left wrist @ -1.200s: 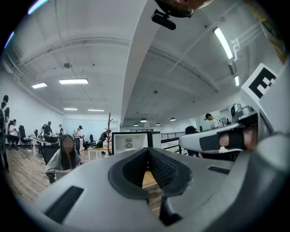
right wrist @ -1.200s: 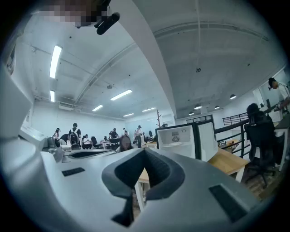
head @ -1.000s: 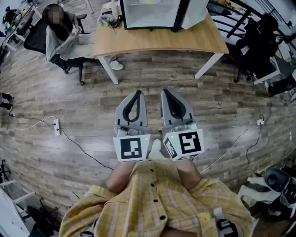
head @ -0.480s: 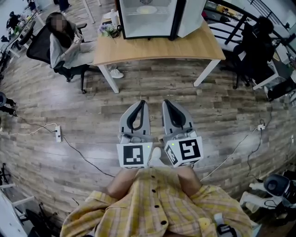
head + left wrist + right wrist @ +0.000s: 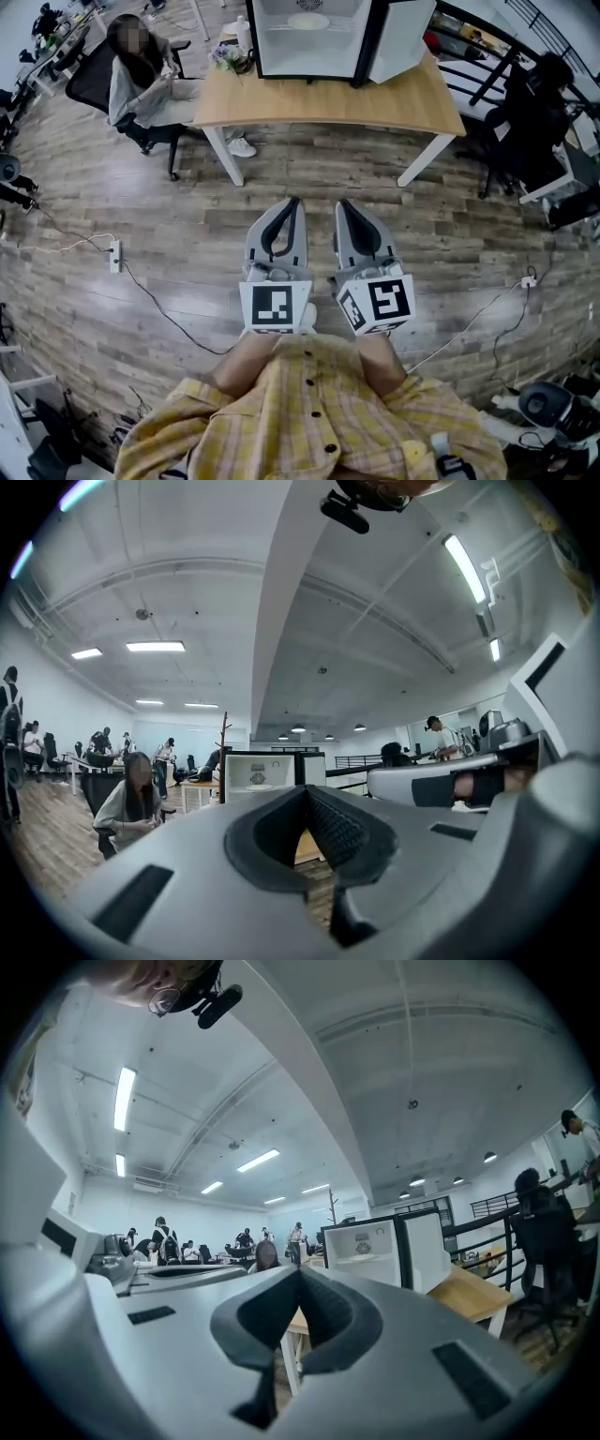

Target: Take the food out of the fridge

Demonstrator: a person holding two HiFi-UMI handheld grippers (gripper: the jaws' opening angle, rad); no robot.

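Observation:
A small white fridge (image 5: 309,37) stands on the wooden table (image 5: 328,101) ahead, with its door (image 5: 401,39) swung open to the right. Inside, a pale plate of food (image 5: 307,21) lies on a shelf. My left gripper (image 5: 295,202) and right gripper (image 5: 342,204) are held side by side over the floor, well short of the table, pointing at it. Both are shut with nothing between the jaws. In the left gripper view the fridge (image 5: 267,772) shows just above the closed left gripper (image 5: 305,791). In the right gripper view the fridge (image 5: 367,1241) is right of the closed right gripper (image 5: 300,1272).
A person (image 5: 136,66) sits in an office chair at the table's left end. A power strip (image 5: 114,255) and cables lie on the wood floor at left; another cable (image 5: 487,300) runs at right. Black chairs (image 5: 530,112) stand right of the table.
Both grippers have come forward toward the table together, still shut and side by side. The fridge's inside and the seated person show more fully now.

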